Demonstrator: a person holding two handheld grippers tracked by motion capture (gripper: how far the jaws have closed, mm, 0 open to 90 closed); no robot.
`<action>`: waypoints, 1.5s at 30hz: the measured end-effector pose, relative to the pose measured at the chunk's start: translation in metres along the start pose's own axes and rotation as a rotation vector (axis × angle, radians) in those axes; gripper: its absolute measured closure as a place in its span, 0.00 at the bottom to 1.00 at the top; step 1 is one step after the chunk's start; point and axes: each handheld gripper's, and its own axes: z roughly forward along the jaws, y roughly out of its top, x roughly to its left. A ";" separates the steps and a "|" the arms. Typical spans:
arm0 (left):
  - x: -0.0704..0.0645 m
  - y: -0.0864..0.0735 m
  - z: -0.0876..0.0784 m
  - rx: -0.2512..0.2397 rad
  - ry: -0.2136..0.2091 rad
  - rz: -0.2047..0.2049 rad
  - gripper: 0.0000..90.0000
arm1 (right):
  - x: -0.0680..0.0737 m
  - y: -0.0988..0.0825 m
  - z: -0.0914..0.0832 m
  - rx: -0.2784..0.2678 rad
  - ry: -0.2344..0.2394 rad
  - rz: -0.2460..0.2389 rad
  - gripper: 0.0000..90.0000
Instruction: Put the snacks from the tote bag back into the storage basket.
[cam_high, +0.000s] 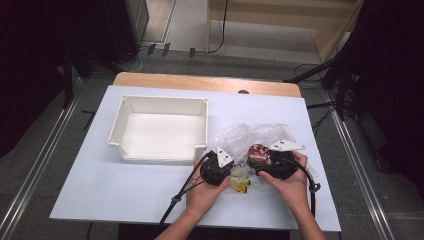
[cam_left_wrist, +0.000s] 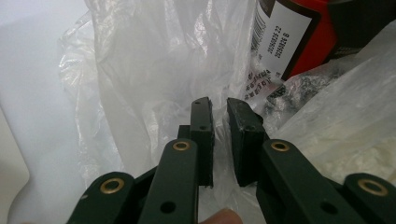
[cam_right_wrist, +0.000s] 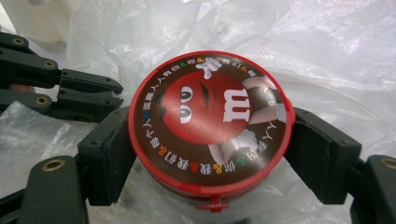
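While the left gripper (cam_left_wrist: 219, 109) is pinching the clear plastic bag (cam_high: 250, 134) shut-jawed, the right gripper (cam_right_wrist: 208, 147) is straddling the upright red candy tub (cam_right_wrist: 210, 123) (lid facing up), its spread jaws flanking both sides, seemingly not yet squeezing.

The high view looks forward and down over the white counter (cam_high: 125, 200) from afar. Each gripper view sits close, low along its own jaws. All three share the crinkled clear plastic bag (cam_high: 250, 134) (cam_left_wrist: 154, 60) (cam_right_wrist: 327, 51) and round red candy tin (cam_high: 259, 153) (cam_left_wrist: 308, 32) (cam_right_wrist: 210, 121).
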 end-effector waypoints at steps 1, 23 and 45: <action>0.000 0.000 0.000 -0.001 0.000 -0.003 0.91 | 0.001 0.001 0.001 0.005 -0.002 -0.001 0.24; 0.000 0.000 0.000 -0.003 0.002 -0.004 0.91 | 0.005 0.017 -0.016 -0.037 -0.010 -0.017 0.29; 0.009 -0.003 -0.034 -0.139 -0.143 -0.102 0.51 | 0.005 0.039 -0.039 -0.080 0.012 -0.042 0.29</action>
